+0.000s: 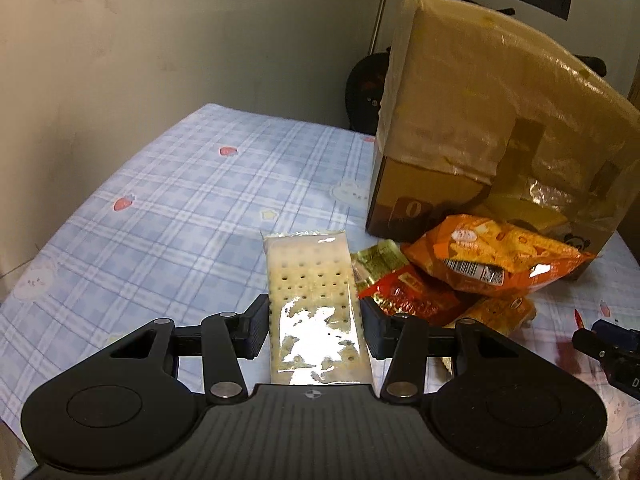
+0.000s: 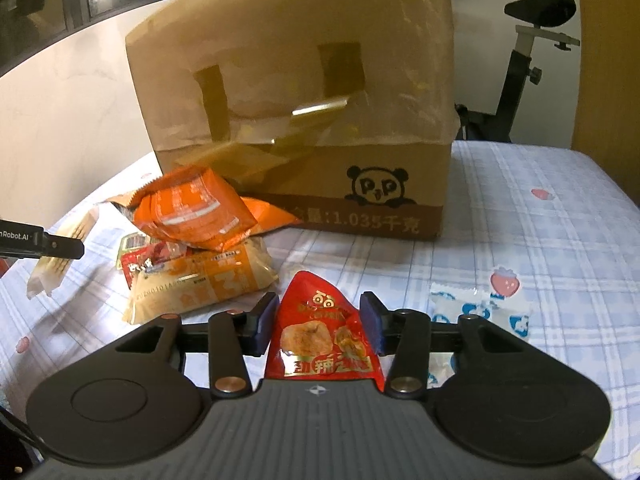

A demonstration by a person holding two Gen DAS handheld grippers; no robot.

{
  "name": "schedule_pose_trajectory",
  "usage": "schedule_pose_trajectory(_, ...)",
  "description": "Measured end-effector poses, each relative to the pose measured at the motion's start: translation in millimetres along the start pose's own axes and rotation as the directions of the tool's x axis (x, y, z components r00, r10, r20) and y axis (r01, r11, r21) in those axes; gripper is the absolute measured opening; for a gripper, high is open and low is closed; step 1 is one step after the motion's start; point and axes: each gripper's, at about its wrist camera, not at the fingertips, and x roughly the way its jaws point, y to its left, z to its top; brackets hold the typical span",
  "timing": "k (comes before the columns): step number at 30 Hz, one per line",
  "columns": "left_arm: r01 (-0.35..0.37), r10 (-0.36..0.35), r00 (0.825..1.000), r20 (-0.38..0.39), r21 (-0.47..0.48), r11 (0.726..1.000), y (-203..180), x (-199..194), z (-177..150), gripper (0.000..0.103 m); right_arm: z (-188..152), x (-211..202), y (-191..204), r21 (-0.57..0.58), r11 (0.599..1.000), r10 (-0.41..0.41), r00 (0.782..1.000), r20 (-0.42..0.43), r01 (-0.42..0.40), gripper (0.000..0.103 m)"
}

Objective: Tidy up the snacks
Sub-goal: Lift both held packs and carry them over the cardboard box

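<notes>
My left gripper [image 1: 315, 320] is shut on a clear packet of pale crackers [image 1: 308, 268], which sticks out forward between the pads, above the blue checked tablecloth [image 1: 180, 200]. My right gripper [image 2: 319, 316] is shut on a small red snack packet [image 2: 320, 344] with gold print. A heap of snacks lies in front of a tall cardboard box [image 2: 300, 100]: an orange bag [image 2: 192, 212] on top, a pale orange bag [image 2: 208, 280] below it, and a red and gold packet [image 1: 412, 292]. The left gripper's finger [image 2: 60, 246] shows at the left edge of the right wrist view.
A white and blue packet [image 2: 480, 308] lies on the cloth right of my right gripper. The taped box [image 1: 480, 120] stands at the table's far side. A wall runs along the left, and an exercise bike [image 2: 532, 40] stands behind the table.
</notes>
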Motion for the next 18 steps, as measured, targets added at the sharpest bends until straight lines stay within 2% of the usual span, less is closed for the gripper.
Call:
schedule_pose_trajectory(10, 0.032, -0.033, 0.996, 0.088, 0.006, 0.999, -5, -25, 24, 0.05, 25, -21, 3, -0.013, 1.0, 0.018, 0.997, 0.075, -0.017, 0.048)
schedule_pose_trajectory(18, 0.062, -0.067, 0.981, 0.18, 0.032, 0.998, -16, -54, 56, 0.05, 58, -44, 4, -0.031, 0.999, 0.027, 0.984, 0.178, -0.022, 0.048)
